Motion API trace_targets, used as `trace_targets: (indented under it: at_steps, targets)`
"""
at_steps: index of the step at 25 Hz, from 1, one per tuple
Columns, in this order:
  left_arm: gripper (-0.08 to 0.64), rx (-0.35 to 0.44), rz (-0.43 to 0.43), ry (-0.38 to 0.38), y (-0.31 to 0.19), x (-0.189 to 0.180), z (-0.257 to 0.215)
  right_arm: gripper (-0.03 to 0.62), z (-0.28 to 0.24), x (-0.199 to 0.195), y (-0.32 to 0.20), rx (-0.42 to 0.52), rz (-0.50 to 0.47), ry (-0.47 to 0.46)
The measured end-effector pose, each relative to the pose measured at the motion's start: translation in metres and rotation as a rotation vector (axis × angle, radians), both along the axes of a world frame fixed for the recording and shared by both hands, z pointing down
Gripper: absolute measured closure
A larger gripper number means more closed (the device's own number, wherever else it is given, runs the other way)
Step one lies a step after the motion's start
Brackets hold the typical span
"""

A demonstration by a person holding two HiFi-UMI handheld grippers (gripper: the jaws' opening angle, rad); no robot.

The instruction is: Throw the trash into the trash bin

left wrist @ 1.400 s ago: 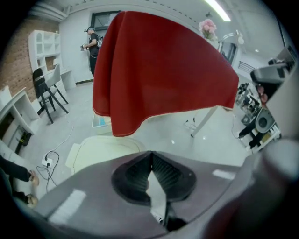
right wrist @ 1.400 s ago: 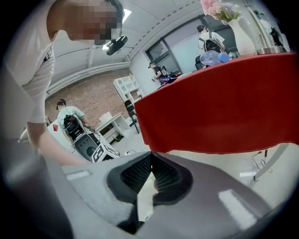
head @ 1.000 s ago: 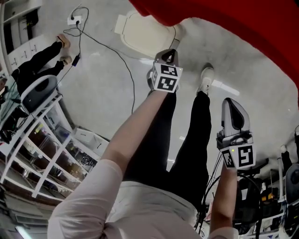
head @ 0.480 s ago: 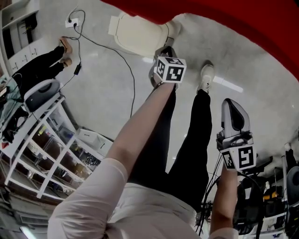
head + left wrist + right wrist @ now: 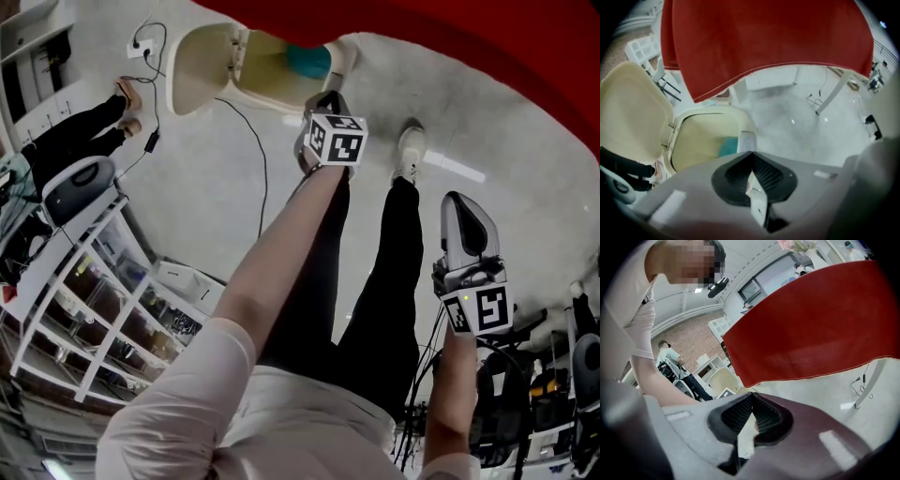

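A cream trash bin (image 5: 272,89) stands on the floor under the red cloth, its lid (image 5: 195,64) swung open. Something teal (image 5: 307,61) lies inside. My left gripper (image 5: 328,99) points steeply down just in front of the bin's rim. In the left gripper view the jaws (image 5: 751,157) are closed on a thin white scrap of trash (image 5: 757,199), with the open bin (image 5: 710,115) and the teal thing (image 5: 727,146) beyond them. My right gripper (image 5: 466,208) hangs apart at the right, shut and empty (image 5: 751,398).
A red cloth (image 5: 487,66) overhangs the bin from above. The holder's legs (image 5: 394,272) and a white shoe (image 5: 411,155) stand between the grippers. A white rack (image 5: 84,281) is at the left, a cable (image 5: 258,150) crosses the floor, and another person (image 5: 75,127) is at the far left.
The bin's lid has swung open, showing the inside and the teal thing. My left gripper has sunk a little toward the bin. The right gripper has kept still.
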State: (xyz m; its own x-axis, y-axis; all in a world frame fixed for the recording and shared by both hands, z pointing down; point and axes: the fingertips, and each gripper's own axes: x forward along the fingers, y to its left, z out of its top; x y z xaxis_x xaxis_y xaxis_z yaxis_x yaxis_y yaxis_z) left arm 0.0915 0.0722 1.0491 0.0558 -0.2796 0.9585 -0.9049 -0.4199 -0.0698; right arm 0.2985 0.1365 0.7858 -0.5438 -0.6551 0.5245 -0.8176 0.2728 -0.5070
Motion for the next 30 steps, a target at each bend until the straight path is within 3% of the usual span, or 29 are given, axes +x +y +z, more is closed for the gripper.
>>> trace_targets:
  at_steps: [5,10,20,30]
  targets:
    - [0.555,-0.041,0.014,0.046,-0.002,0.0,-0.012,0.592,-0.017,-0.009,-0.004,0.01,-0.016,0.012]
    - [0.556,-0.032,0.019,0.1,-0.005,0.001,-0.045,0.592,-0.043,-0.018,-0.011,0.034,-0.033,0.029]
    - [0.557,0.076,-0.013,0.28,-0.01,0.007,-0.168,0.592,-0.108,-0.038,-0.014,0.072,-0.044,0.057]
    - [0.557,0.135,-0.05,0.357,-0.007,-0.012,-0.279,0.592,-0.175,-0.055,-0.008,0.094,-0.066,0.07]
